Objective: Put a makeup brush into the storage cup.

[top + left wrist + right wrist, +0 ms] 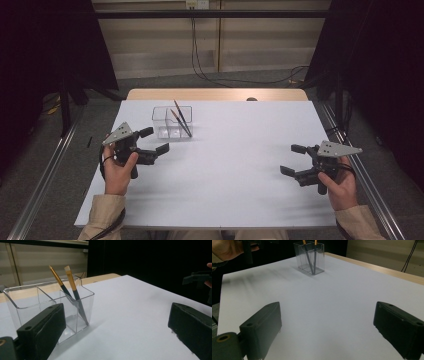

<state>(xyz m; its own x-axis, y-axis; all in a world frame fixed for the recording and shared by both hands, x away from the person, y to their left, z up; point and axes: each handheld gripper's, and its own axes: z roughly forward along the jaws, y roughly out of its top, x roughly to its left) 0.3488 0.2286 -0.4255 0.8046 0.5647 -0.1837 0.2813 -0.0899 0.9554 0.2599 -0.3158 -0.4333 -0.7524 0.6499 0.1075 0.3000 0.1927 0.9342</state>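
A clear plastic holder (172,122) with divided compartments stands on the white table sheet (230,165) toward the far left. Two brushes (180,119) with gold ferrules and dark handles lean in its right compartment. In the left gripper view the holder (32,302) is close ahead, with the brushes (72,290) tilted inside. The right gripper view has the holder (310,257) far off. My left gripper (154,140) is open just left of the holder, holding nothing. My right gripper (293,159) is open near the right edge, also with nothing between its jaws.
Bare wood of the table (215,94) shows beyond the sheet's far edge. Black cables (210,75) run over the floor behind. Metal rails (40,185) flank the table on both sides. Dark curtains hang at the left and right.
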